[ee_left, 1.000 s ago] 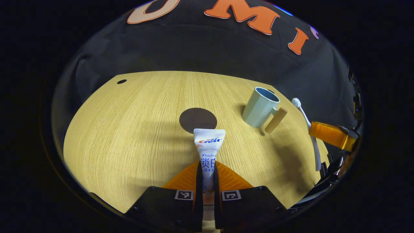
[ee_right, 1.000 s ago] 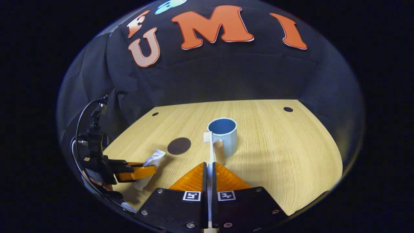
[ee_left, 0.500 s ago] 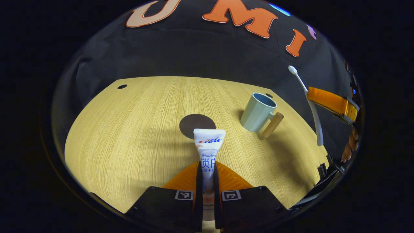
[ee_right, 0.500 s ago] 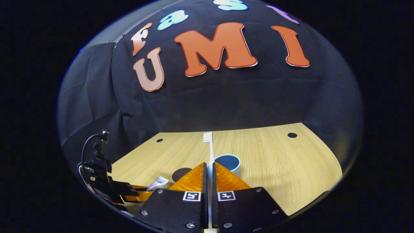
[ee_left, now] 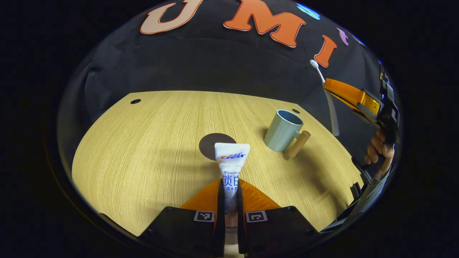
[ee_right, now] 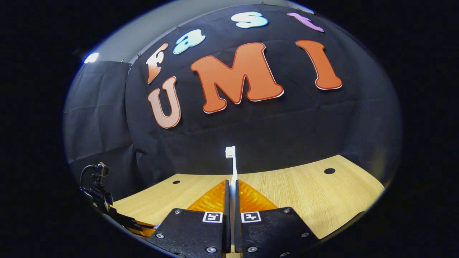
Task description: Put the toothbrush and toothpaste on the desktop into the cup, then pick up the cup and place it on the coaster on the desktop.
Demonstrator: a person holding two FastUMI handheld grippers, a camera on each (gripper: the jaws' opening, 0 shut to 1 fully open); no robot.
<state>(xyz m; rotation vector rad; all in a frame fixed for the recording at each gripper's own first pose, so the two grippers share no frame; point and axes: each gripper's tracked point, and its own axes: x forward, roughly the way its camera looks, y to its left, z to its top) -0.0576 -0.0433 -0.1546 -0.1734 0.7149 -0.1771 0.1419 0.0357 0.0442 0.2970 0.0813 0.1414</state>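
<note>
Left tongs [ee_left: 229, 200] pinch the soft tube [ee_left: 230, 168] mid-body, near the cup [ee_left: 283, 130]; right tongs [ee_right: 231, 200] pinch the light, stiff brush [ee_right: 232, 168] low on its handle.

The white toothpaste [ee_left: 231, 168] tube is held crimp-end forward, just short of the dark round coaster [ee_left: 215, 143]. At 2 o'clock of the coaster, the pale blue cup [ee_left: 283, 130] stands upright. The white toothbrush [ee_right: 232, 168] is held bristles-up.
</note>
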